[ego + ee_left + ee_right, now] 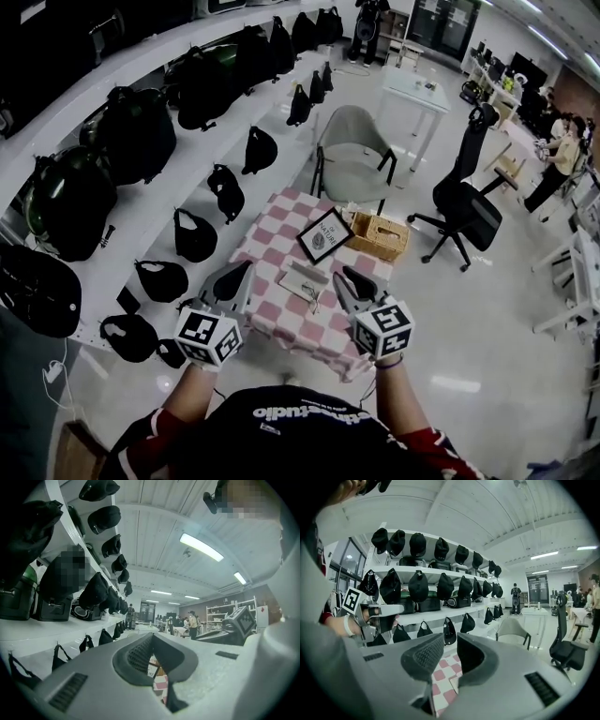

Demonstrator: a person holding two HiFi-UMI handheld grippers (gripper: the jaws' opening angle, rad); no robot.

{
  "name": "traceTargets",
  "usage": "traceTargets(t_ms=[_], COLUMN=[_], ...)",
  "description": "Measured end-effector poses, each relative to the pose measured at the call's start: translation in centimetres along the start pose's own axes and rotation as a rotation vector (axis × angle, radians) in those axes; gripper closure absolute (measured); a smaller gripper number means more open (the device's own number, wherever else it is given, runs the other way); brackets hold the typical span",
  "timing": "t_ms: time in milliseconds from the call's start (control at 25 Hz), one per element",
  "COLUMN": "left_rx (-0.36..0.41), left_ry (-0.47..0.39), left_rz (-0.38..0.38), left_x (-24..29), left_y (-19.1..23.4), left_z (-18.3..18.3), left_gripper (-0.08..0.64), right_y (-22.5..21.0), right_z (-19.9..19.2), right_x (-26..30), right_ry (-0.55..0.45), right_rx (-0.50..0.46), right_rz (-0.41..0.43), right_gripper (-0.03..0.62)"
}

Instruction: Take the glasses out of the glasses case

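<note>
- Shelves [94, 281] run along the table's left side, packed w/ black bags [195, 234] and helmets.
- Table [272, 234], pink-and-white checked cloth. Everything below is placed from it.
- Grey chair [354, 155] stands just beyond the table's far edge, seat empty.
- Black office chair [464, 202] is off the table's far-right corner, well apart.
- Wicker basket [378, 236] sits on the table at the far-right corner.
- Black picture frame [324, 235] lies on the table just left of the basket, turned diagonal.
- Left gripper [234, 274] [152, 637] hangs over the table's near-left part. Fingertips pressed together, nothing pinched, only a slit lower down showing cloth.
- Right gripper [352, 278] [450, 641] hangs over the table's near-right part. Fingers a little apart, narrow gap, nothing in it, checked cloth visible beneath.
- Glasses case [302, 277], flat and grey, lies mid-table toward the near edge, between the two grippers, touching neither. Open or closed: can't tell, too small. Small dark bit at its near edge, can't make out what.
</note>
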State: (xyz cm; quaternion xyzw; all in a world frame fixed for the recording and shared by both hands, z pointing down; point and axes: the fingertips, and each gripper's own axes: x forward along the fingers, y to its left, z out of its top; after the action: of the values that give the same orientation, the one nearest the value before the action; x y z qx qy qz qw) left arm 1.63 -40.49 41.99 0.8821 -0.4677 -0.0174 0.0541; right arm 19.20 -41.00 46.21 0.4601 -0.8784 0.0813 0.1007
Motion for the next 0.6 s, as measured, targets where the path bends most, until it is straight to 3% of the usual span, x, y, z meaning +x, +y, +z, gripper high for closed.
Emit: traceTargets(t_ms=[600], left_rx=[-0.030], left_ry=[0.048], left_rz=[0.040], left_x=[1.8], left_y=[0.6], left_z=[-3.1], left_gripper=[0.554], right_y=[-3.8], right_z=[-9.8], right_x=[3.6], right_ry=[0.232], right_rx=[0.059], right_rz=[0.045], right_gripper=[0.511])
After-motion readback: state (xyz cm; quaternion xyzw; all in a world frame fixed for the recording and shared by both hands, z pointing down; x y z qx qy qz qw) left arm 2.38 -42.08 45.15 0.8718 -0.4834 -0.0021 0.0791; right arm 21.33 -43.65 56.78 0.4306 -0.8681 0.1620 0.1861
